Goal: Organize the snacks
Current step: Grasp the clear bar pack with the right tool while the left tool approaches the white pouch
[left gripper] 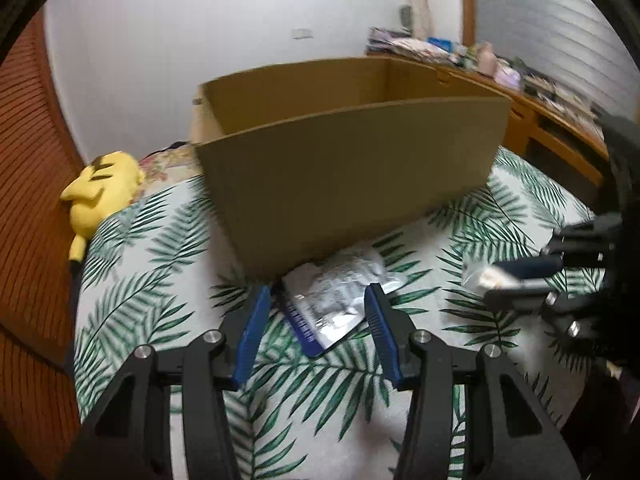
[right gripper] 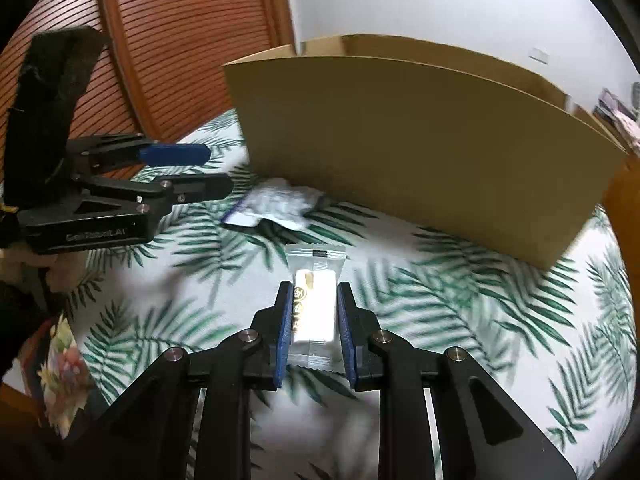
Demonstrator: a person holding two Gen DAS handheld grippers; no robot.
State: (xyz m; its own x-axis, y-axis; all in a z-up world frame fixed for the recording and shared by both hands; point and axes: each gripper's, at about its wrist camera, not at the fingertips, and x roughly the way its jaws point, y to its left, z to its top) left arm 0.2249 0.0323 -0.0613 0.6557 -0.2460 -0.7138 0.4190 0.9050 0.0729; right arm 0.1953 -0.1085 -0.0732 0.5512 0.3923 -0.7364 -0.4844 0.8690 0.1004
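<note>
An open brown cardboard box (left gripper: 344, 160) stands on the palm-leaf bedspread; it also shows in the right wrist view (right gripper: 420, 152). A silver snack bag with a blue edge (left gripper: 336, 300) lies just in front of the box, and also shows in the right wrist view (right gripper: 276, 204). My left gripper (left gripper: 316, 300) is open, its jaws on either side of this bag. My right gripper (right gripper: 312, 300) is shut on a small white wrapped snack bar (right gripper: 314, 304) in clear wrapping. The right gripper also shows in the left wrist view (left gripper: 504, 284), to the right of the bag.
A yellow plush toy (left gripper: 100, 192) lies at the bed's left edge by a wooden slatted panel (left gripper: 32, 184). A wooden shelf with clutter (left gripper: 520, 92) runs behind the box on the right. The bedspread (right gripper: 480, 320) extends to the right of the snack bar.
</note>
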